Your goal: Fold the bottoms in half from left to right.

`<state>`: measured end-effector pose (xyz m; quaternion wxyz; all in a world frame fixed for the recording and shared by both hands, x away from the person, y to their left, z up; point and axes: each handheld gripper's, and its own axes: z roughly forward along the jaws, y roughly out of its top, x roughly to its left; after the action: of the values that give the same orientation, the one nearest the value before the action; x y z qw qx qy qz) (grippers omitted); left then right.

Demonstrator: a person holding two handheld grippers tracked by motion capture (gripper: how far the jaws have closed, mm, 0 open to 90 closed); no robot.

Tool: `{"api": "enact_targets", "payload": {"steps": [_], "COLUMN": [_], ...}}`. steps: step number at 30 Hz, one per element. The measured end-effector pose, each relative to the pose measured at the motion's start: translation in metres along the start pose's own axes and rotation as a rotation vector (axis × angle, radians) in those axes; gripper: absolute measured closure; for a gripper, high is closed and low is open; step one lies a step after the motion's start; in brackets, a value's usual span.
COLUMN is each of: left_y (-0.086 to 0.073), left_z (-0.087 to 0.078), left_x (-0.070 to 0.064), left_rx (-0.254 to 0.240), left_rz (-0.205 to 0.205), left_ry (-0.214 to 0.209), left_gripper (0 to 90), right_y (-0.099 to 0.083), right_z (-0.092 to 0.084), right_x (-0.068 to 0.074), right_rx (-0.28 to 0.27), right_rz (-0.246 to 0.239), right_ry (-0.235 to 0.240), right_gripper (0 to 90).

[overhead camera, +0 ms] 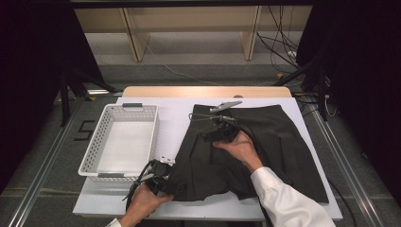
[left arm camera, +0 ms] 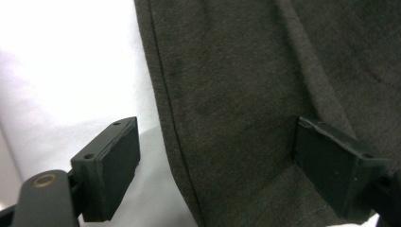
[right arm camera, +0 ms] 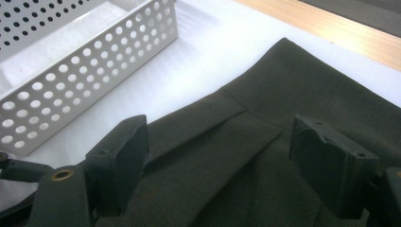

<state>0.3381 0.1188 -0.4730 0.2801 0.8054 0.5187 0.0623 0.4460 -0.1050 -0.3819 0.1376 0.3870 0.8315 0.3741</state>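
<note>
A dark grey pleated skirt (overhead camera: 274, 146) lies flat on the white table top (overhead camera: 175, 118). My left gripper (overhead camera: 163, 182) sits at the skirt's near left corner. In the left gripper view its jaws stand open (left arm camera: 215, 142), astride the hemmed edge of the skirt (left arm camera: 246, 94); one pad is over the white table (left arm camera: 71, 71), the other over cloth. My right gripper (overhead camera: 210, 135) hovers over the skirt's upper left part. In the right gripper view it is open (right arm camera: 220, 142) above a pleat of the skirt (right arm camera: 283, 109), gripping nothing.
A white perforated basket (overhead camera: 94, 142) stands to the left of the skirt, its wall (right arm camera: 94, 71) close to my right gripper. A wooden strip (overhead camera: 203, 91) runs along the table's far edge. Cables and dark stands lie beyond the table.
</note>
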Motion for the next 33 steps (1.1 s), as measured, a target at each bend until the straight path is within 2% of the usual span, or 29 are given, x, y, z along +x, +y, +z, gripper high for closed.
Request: {"api": "enact_targets", "payload": {"steps": [3, 8, 11, 13, 14, 17, 19, 21, 23, 25, 30, 33], "left_y": [-0.001, 0.000, 0.001, 0.001, 0.001, 0.001, 0.002, 0.003, 0.004, 0.004, 0.005, 0.006], "left_z": [0.005, 0.007, 0.007, 0.006, 0.006, 0.008, 0.009, 0.010, 0.009, 0.008, 0.005, 0.000], "left_x": [0.002, -0.001, -0.003, -0.005, -0.007, -0.016, -0.014, -0.013, -0.011, -0.011, -0.011, -0.012], "left_rx": [0.015, 0.014, 0.014, 0.001, -0.002, -0.013, -0.022, -0.031, -0.032, -0.043, -0.054, -0.078], "left_rz": [-0.014, -0.001, 0.006, 0.012, 0.016, 0.085, 0.072, 0.069, 0.060, 0.061, 0.067, 0.067], "left_ry": [0.002, 0.026, 0.023, -0.002, -0.032, -0.015, -0.054, -0.065, -0.089, -0.090, -0.100, -0.116], "left_gripper": [15.8, 15.1, 17.1, 24.1, 30.2, 42.8, 58.6, 68.6, 74.1, 78.2, 81.1, 82.2], "right_y": [0.000, 0.000, 0.000, 0.000, 0.000, 0.000, 0.000, -0.001, -0.002, -0.002, -0.004, -0.005], "right_z": [0.001, 0.002, 0.003, 0.004, 0.005, 0.005, 0.004, 0.003, 0.002, 0.001, 0.001, 0.002], "right_x": [0.000, 0.000, 0.001, 0.002, 0.002, 0.001, 0.000, -0.002, -0.003, -0.005, -0.009, -0.010], "right_rx": [0.004, 0.005, 0.008, 0.012, 0.012, 0.011, 0.011, 0.009, 0.010, 0.009, 0.013, 0.020], "right_rz": [-0.001, -0.003, -0.011, -0.016, -0.018, -0.022, -0.017, -0.012, -0.012, -0.008, -0.007, -0.001], "right_ry": [-0.002, 0.003, 0.005, 0.006, 0.007, 0.003, 0.000, -0.004, -0.013, -0.015, -0.025, -0.026], "right_gripper": [21.8, 22.5, 22.7, 22.9, 23.0, 23.3, 23.6, 23.7, 23.8, 24.0, 24.4, 24.4]}}
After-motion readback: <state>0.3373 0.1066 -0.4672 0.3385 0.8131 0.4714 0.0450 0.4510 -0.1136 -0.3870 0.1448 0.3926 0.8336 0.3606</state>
